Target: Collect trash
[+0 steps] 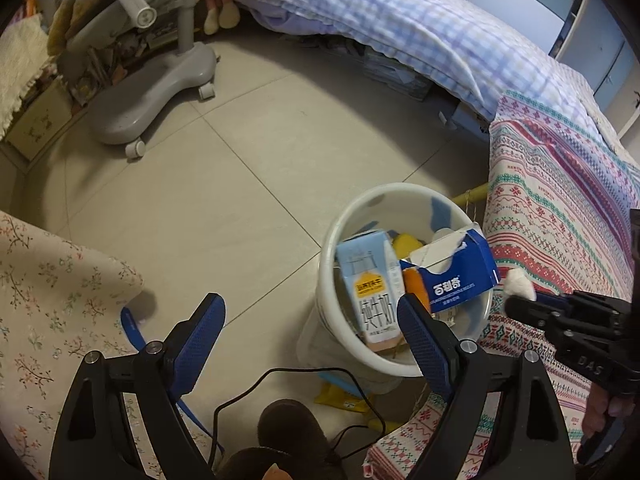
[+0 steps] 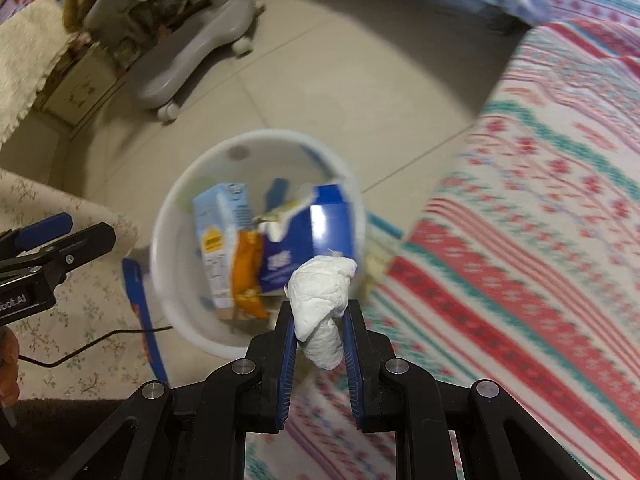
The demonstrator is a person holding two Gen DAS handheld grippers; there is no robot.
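Observation:
A white trash bin [image 1: 404,194] [image 2: 168,248] stands on the tiled floor beside the bed. Inside it lean a light-blue milk carton [image 1: 370,276] [image 2: 218,236], an orange wrapper [image 1: 416,286] [image 2: 246,276] and a torn blue biscuit box [image 1: 456,272] [image 2: 316,236]. My left gripper [image 1: 312,316] is open and empty, just left of the bin and above the floor. My right gripper [image 2: 318,312] is shut on a crumpled white tissue [image 2: 322,300] [image 1: 520,282], held above the bin's near right rim; in the left wrist view it comes in from the right [image 1: 516,306].
A bed with a striped patterned cover [image 1: 560,208] [image 2: 540,200] fills the right side. A floral cloth [image 1: 52,304] [image 2: 80,312] lies at the left. A grey wheeled chair base [image 1: 160,84] [image 2: 196,52] stands at the back. A black cable [image 1: 296,376], blue strap [image 2: 140,300] and yellow packet [image 1: 340,398] lie near the bin.

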